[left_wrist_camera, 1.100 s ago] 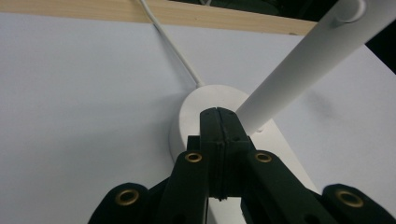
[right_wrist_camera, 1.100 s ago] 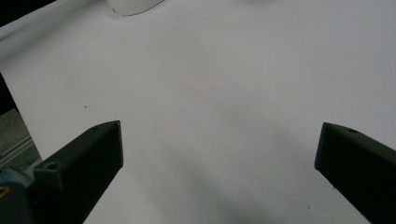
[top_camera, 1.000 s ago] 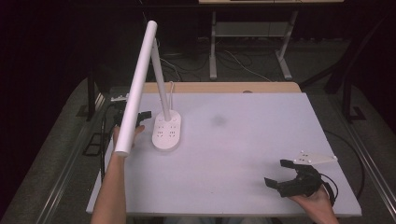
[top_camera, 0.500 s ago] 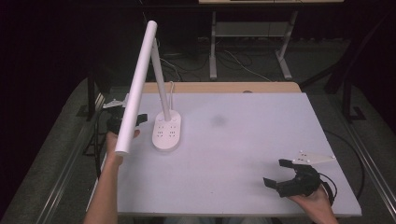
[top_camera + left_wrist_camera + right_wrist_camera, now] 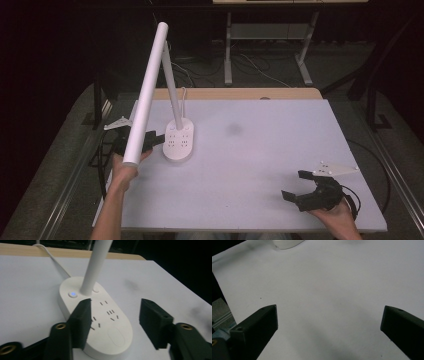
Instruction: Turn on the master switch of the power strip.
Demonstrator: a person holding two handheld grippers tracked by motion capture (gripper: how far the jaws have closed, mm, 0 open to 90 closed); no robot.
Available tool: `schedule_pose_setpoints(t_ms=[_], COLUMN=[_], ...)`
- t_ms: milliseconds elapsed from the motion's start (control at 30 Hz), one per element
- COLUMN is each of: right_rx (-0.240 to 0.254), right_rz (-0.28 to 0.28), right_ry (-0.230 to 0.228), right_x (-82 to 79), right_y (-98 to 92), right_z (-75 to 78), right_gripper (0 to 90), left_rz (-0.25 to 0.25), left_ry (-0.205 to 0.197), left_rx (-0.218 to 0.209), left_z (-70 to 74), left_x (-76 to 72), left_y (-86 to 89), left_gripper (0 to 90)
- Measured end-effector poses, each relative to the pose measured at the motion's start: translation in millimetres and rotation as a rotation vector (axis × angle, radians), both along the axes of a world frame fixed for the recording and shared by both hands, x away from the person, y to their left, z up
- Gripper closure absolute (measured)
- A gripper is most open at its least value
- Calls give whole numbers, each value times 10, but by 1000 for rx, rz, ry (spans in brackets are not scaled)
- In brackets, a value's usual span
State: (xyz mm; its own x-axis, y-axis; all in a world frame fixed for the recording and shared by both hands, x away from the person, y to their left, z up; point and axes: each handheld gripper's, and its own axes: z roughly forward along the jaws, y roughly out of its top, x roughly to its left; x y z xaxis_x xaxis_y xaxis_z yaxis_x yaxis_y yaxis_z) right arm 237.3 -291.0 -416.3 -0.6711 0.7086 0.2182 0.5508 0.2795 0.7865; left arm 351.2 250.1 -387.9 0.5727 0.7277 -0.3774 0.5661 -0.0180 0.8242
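The lamp base (image 5: 178, 141) stands on the table (image 5: 260, 150) at 9 o'clock. The left gripper (image 5: 159, 138), just beside it at its 9 o'clock, has just been opening; its jaws stand spread, nothing pinched. The right gripper (image 5: 298, 185) rests at 5 o'clock, jaws spread wide, holding nothing.

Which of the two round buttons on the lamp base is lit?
The button left of the lamp's stem in the left gripper view: it glows blue at its centre. The other button, right of the stem, is plain white and unlit.
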Motion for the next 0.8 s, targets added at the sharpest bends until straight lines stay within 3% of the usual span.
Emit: schedule_pose_setpoints(t_ms=[67, 300, 500, 800], right_rx=[-1, 1, 1, 3], right_rz=[-1, -3, -3, -3], right_ry=[0, 2, 0, -6], right_x=[0, -3, -6, -8], right_y=[0, 1, 4, 4], right_z=[0, 5, 9, 12], right_gripper=[5, 5, 5, 5], left_rz=[-18, -37, -53, -94], left_ry=[-4, -15, -15, -43], left_rx=[-7, 31, 13, 32], left_z=[-1, 27, -13, -65], left_x=[-49, -240, -378, -660], left_y=[-17, -113, -154, -293], left_gripper=[327, 130, 0, 0])
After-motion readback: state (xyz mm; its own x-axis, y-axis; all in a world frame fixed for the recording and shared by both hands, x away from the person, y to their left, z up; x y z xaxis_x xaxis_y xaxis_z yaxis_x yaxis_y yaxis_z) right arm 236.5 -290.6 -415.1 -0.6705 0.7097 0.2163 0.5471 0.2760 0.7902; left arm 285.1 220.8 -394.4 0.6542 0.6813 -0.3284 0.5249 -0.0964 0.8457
